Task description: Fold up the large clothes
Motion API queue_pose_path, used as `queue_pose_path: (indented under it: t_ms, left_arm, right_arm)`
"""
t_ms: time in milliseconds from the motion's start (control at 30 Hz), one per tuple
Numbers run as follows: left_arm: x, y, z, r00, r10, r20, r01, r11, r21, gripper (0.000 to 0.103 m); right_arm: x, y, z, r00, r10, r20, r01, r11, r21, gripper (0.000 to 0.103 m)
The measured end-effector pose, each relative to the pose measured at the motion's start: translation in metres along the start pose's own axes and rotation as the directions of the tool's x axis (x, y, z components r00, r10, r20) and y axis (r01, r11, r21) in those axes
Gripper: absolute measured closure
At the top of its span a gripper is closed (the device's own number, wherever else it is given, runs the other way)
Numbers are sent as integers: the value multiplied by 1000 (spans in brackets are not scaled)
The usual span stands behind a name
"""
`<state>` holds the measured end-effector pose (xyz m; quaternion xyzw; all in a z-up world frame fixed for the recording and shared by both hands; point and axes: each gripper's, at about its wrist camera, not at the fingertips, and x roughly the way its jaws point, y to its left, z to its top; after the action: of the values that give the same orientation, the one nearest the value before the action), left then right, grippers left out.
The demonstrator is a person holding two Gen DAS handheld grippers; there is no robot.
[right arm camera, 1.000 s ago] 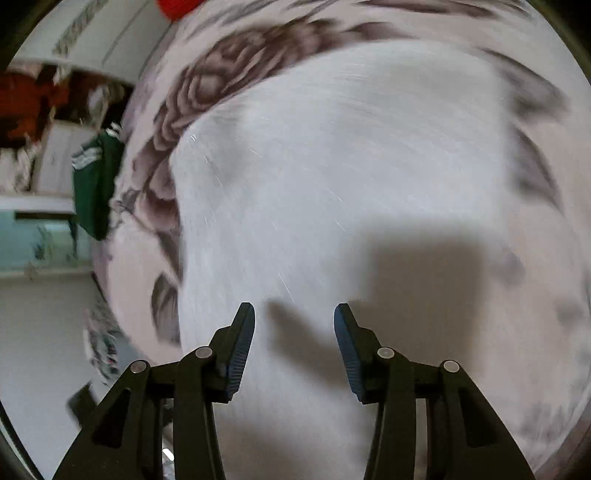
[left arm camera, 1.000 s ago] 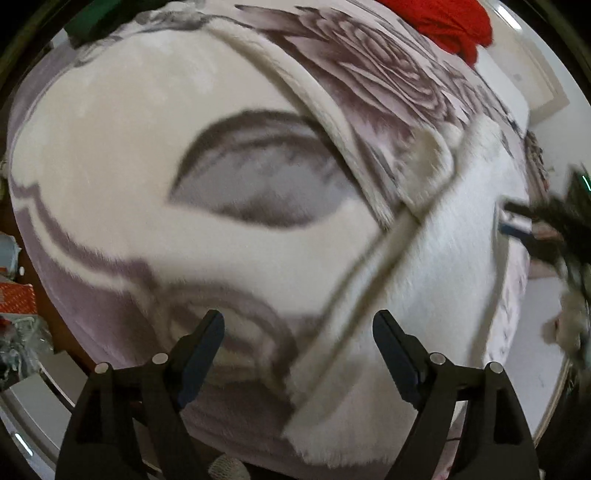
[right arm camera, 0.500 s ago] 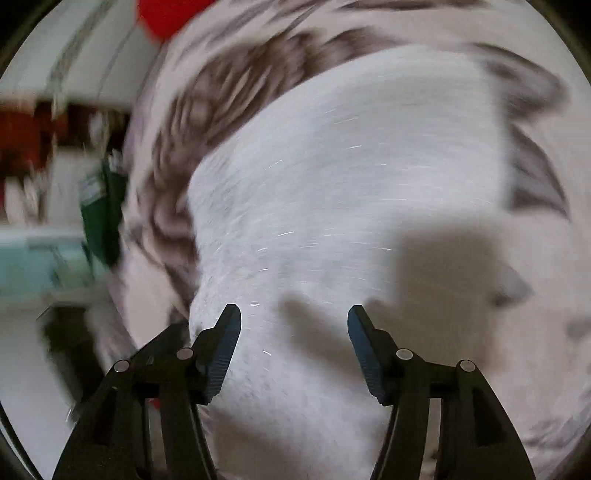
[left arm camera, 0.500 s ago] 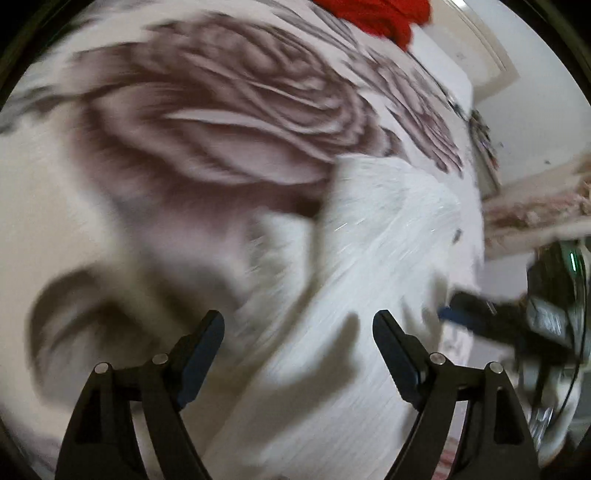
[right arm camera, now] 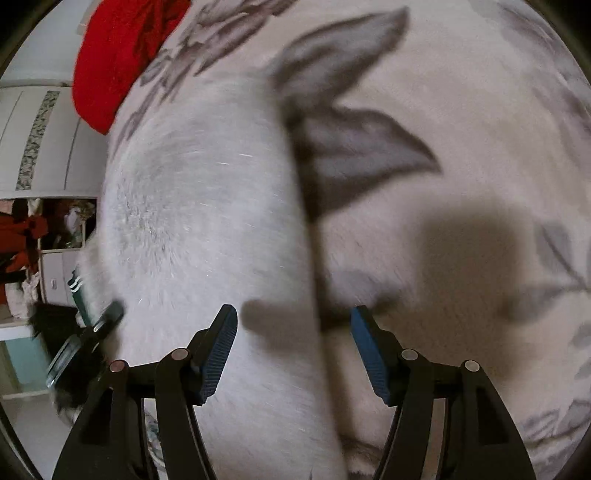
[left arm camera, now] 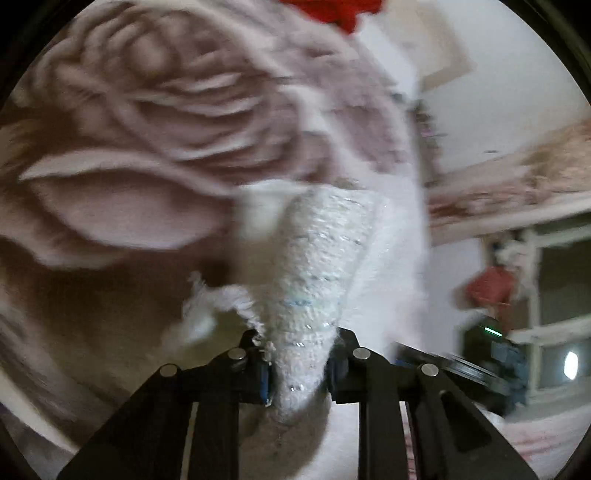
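The left gripper (left arm camera: 297, 369) has snapped closed: its jaws, spread wide a moment ago, now pinch a bunched fold of the white knitted garment (left arm camera: 314, 266), which rises in a cone toward 12 o'clock. Its view has swung too, the rose-print blanket (left arm camera: 147, 147) filling 9 o'clock and the red cloth (left arm camera: 332, 11) slipping almost out of view at the top. The right gripper (right arm camera: 293, 354) has gone the other way, jaws wider than a second ago. It has shifted across the garment, whose edge now runs between its fingers, with blanket at 3 o'clock.
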<state>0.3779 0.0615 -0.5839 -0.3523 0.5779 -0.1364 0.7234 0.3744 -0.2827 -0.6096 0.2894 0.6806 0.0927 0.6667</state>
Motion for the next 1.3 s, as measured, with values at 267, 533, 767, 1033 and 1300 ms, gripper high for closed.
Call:
queue_pose_path:
  t_ms: [267,533,767,1033,1300]
  left_arm:
    - [-21,17,-18,990,-122,-68,114,987,-117,67]
    - [-95,36,-127,990,90,-112,-96,994,-47,46]
    - [-72,61,-235,942,245,-228,-265,963,-58,54]
    - [-83,53,-269,960,258,-114,-264,963,-50,83]
    - [-85,54,-266,967,223,-125,-235,968,-89,76]
  right_arm:
    - [4,-20,-92,993,76,-87,-70,995,74,37]
    - [23,-62,-231,953,103,-285,-59,985,160,37]
    - [52,-72,-285,941,91,-327,-41,987,156,75]
    - [41,-36,-282,968,-26,-248,41,998,56,90]
    - [55,-50,-269,957,28,-289,-9,998,67,86]
